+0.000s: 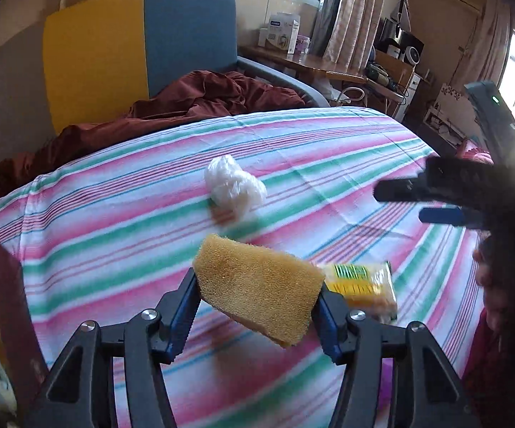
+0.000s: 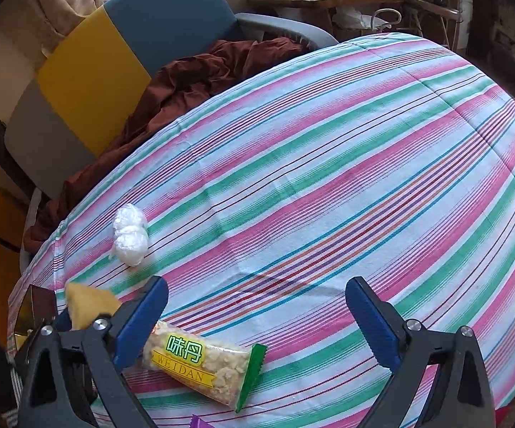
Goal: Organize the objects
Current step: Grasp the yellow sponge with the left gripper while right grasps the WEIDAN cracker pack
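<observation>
Yellow sponge (image 1: 257,287) sits clamped between the pads of the left hand-held gripper (image 1: 255,306), lifted above the striped tabletop (image 1: 328,149). The right hand-held gripper (image 2: 257,315) hangs open over a snack packet (image 2: 204,372); a white wad (image 2: 130,237) lies nearby.

On the sheet (image 2: 328,149), the plastic wad (image 2: 130,237) lies behind the snack packet (image 2: 200,367), seemingly apart.

Yellow sponge (image 1: 257,285) lifted, tilted — snack packet (image 2: 200,367) lies flat.
</observation>
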The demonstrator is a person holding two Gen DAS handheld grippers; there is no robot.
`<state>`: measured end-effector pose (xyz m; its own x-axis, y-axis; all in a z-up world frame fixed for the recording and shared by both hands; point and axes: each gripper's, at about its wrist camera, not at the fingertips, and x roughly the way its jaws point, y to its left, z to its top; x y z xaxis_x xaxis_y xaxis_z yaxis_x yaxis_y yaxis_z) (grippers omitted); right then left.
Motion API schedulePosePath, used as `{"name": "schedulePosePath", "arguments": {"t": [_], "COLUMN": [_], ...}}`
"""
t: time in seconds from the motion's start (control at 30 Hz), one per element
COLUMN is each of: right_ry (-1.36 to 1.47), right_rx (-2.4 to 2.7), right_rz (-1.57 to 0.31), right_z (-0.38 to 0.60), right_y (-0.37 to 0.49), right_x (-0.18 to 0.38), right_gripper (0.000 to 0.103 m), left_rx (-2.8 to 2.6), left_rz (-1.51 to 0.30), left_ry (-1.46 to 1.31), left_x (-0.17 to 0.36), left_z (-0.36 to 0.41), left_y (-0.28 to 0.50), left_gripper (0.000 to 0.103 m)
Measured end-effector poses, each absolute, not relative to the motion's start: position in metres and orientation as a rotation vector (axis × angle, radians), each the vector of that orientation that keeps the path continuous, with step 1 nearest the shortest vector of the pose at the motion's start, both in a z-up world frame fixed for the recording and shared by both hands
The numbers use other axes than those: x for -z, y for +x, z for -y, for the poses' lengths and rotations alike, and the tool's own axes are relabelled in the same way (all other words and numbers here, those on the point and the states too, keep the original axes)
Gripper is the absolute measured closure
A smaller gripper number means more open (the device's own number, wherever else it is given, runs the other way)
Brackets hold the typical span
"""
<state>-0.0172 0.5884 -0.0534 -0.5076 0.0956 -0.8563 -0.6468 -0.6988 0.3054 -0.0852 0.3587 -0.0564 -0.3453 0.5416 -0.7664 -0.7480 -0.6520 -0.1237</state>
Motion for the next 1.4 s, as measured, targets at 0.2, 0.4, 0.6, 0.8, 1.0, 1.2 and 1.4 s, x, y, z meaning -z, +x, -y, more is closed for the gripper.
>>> {"name": "schedulePosePath", "arguments": {"t": [0.2, 0.4, 0.6, 0.8, 1.0, 1.2, 1.4], "right_ry": [-1.296, -1.46, -1.52, -1.594, -1.704, -1.791, -1.745], "right_rx": [-2.326, -2.431, -2.395, -2.464, -2.467, -2.441, -2.411], "right_rz": [-0.877, -0.756, -0.681, -0.639, -0.52, -0.398, -0.243], "right_z": [-0.574, -0.542, -0.535, -0.525, -0.511, -0.5, -0.498], "right_y": [-0.029, -0.046, -0.051, -0.055, -0.059, -0.059, -0.058], "right_x": [0.055, 0.062, 0.072, 0.075, 0.085, 0.094, 0.094], "right_gripper": [0.003, 0.003, 0.003, 0.003, 0.003, 0.009, 0.059], "left_rx": [-2.056, -2.06, -2.074, -2.08, -2.077, -2.073, -2.073], "left_rz": [-0.392, -0.353, -0.336, -0.312, -0.296, -0.279, -0.273], "left_ry": [-1.048, -1.078, -1.054, -1.058, -1.06, -1.069, -1.075], "left_x": [0.065, 0.066, 0.066, 0.068, 0.069, 0.07, 0.07], "left_z": [-0.316, -0.288, -0.274, -0.268, -0.267, -0.268, -0.27], "left_y": [-0.025, -0.005, 0.005, 0.009, 0.007, 0.002, 0.002], "left_gripper": [0.044, 0.046, 0.046, 0.046, 0.046, 0.045, 0.045]}}
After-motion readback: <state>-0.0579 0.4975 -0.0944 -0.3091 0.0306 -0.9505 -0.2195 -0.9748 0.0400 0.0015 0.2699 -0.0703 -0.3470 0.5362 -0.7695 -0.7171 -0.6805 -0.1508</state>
